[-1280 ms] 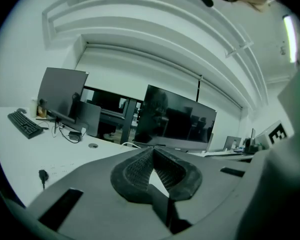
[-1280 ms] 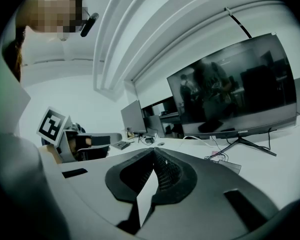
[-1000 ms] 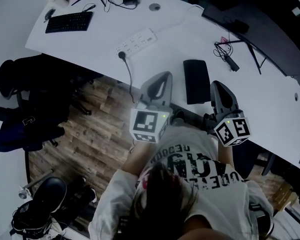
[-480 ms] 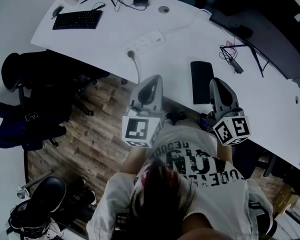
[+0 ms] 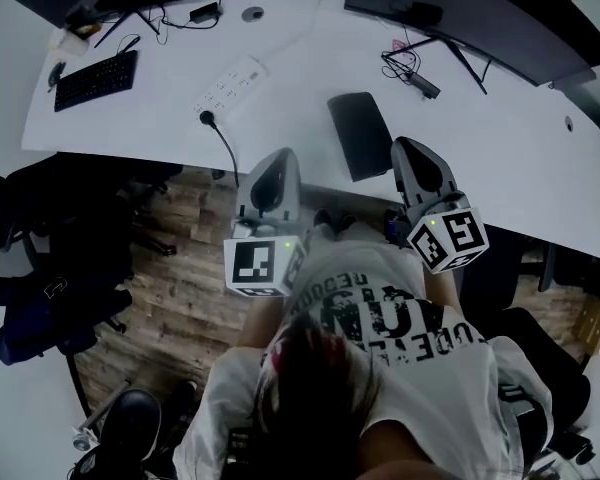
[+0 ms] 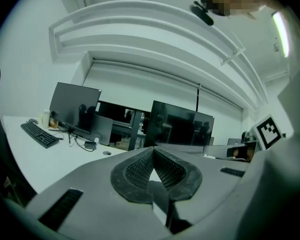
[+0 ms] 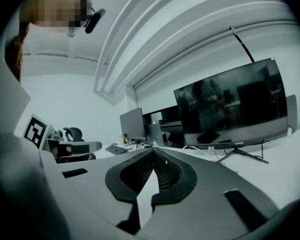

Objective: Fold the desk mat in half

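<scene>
Rig and outfit, top-down

White tee (image 5: 410, 343) with dark block lettering, dark hair (image 5: 315, 393). The left gripper (image 5: 278, 156) and right gripper (image 5: 408, 148) are grey moulded shells, each ending in a white cube (image 5: 258, 265) of black square markers with a tiny green light. Fingers (image 6: 137, 171) are black with a mesh texture.

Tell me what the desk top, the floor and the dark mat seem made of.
Desk top: probably white laminate; smooth, even surface.
Floor: wood or wood-look planks; grain and seams show.
Dark mat: flat, matte black; perhaps rubber or leatherette.

Smooth white desk (image 5: 500, 138), matt black desk mat (image 5: 360, 133), wood-grain plank floor (image 5: 180, 268)
</scene>
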